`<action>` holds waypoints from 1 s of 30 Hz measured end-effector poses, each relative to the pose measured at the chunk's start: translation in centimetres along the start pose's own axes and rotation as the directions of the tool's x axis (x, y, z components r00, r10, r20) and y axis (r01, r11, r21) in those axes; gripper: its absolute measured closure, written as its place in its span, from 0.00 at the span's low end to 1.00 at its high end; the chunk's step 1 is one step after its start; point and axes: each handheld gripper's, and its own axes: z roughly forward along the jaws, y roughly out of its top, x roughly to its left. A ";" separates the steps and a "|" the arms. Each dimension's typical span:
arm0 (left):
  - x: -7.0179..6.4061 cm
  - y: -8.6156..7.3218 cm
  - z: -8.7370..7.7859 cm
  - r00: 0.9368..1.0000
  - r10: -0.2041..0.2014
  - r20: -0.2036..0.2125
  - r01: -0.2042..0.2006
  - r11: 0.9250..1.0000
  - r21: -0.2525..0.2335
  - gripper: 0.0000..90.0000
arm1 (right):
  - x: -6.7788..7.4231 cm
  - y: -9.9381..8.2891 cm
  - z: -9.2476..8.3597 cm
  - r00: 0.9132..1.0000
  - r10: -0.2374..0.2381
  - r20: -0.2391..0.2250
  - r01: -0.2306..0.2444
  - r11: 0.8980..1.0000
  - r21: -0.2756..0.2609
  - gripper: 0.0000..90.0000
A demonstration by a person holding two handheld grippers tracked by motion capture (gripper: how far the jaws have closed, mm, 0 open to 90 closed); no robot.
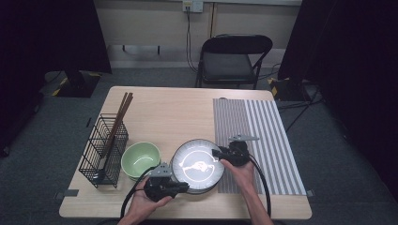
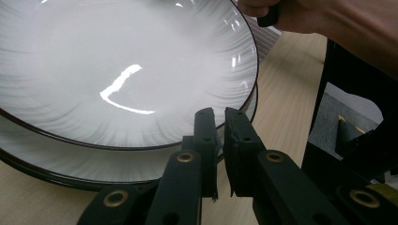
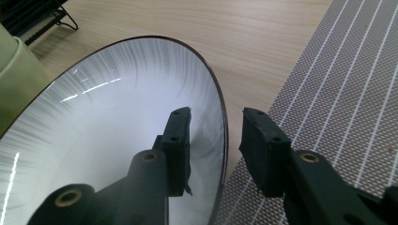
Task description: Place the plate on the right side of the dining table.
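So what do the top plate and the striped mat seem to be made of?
Top plate: probably glazed ceramic, since it is glossy white with sharp light reflections, fine grey brush lines and a dark rim. Striped mat: probably woven vinyl or fabric, since the right gripper view shows a matte mesh texture.

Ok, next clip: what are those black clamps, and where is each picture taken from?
There is no robot here: a person holds a two-jaw gripper in each hand. One camera looks down from above. The other two ride on the grippers and look along their black jaws. On the table are a wire rack with chopsticks, a green bowl, a striped placemat and two stacked plates. The left gripper appears shut on the top plate at its near rim, tilting it above the lower plate. The right gripper is open, its jaws astride the opposite rim.
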 end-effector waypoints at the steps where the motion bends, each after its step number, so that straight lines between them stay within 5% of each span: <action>1: 0.0 0.0 0.0 1.000 0.000 0.000 0.000 1.000 0.000 0.93 | 0.0 0.0 0.0 1.000 0.000 0.000 0.000 1.000 0.000 0.71; 8: 0.1 0.0 0.0 1.000 0.004 -0.002 -0.004 1.000 0.006 0.94 | -0.9 0.1 -0.1 0.991 0.098 -0.088 -0.100 0.995 -0.019 0.94; 23: 0.2 0.0 0.3 1.000 0.000 -0.008 0.000 1.000 0.002 0.88 | -1.1 0.6 -1.8 0.997 0.064 -0.036 -0.066 0.996 -0.060 0.97; 30: 0.3 -0.1 0.5 0.997 0.002 -0.080 0.000 1.000 0.023 0.89 | -1.0 0.9 -2.4 1.000 0.029 -0.009 -0.030 0.997 -0.069 0.97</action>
